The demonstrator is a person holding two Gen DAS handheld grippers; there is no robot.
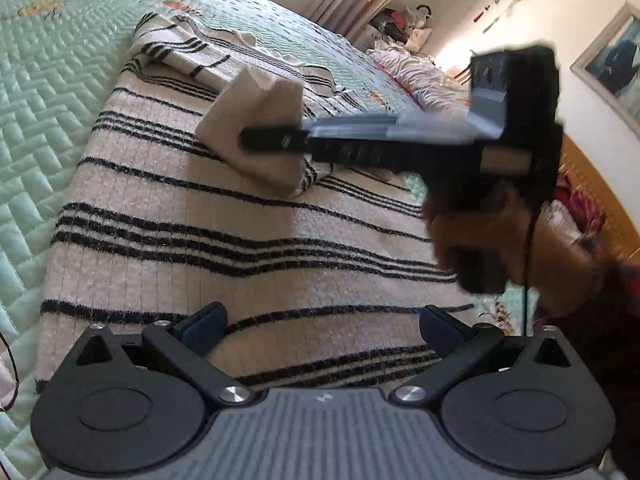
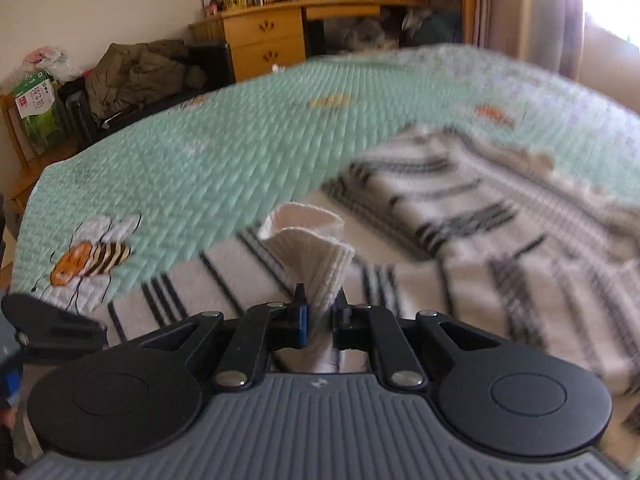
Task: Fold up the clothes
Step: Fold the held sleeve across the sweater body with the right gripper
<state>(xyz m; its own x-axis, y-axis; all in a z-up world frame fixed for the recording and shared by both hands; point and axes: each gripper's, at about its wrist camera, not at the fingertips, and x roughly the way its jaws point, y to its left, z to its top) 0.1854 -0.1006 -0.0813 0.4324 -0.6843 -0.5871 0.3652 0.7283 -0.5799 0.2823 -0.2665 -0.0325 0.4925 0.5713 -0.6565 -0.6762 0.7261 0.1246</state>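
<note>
A cream sweater with black stripes (image 1: 208,216) lies spread across the mint-green quilted bedspread (image 1: 52,92), its body flat and one striped sleeve (image 1: 188,52) folded back over its far part. In the left wrist view the left gripper (image 1: 320,328) hangs just above the near part of the sweater with its jaws spread wide and nothing between them; striped knit shows in the gap. Beyond it, over the middle of the sweater, the right gripper (image 1: 264,140) reaches in from the right, held by a hand (image 1: 492,240), and pinches a plain cream ribbed cuff (image 1: 256,116) lifted clear of the sweater's body.

The right wrist view shows that grip close up: the right gripper (image 2: 320,316) has its jaws drawn nearly together on the cuff (image 2: 312,248), which fans out above the fingertips (image 2: 301,312) while the rest of the fabric runs down between the jaws. Past the cuff lies the sweater (image 2: 500,248), blurred, and to its left the bedspread (image 2: 224,152) with an embroidered bee (image 2: 92,256). Behind the bed, away from the sweater, stand a wooden desk with drawers (image 2: 264,40) and a chair piled with dark clothing (image 2: 136,72).
</note>
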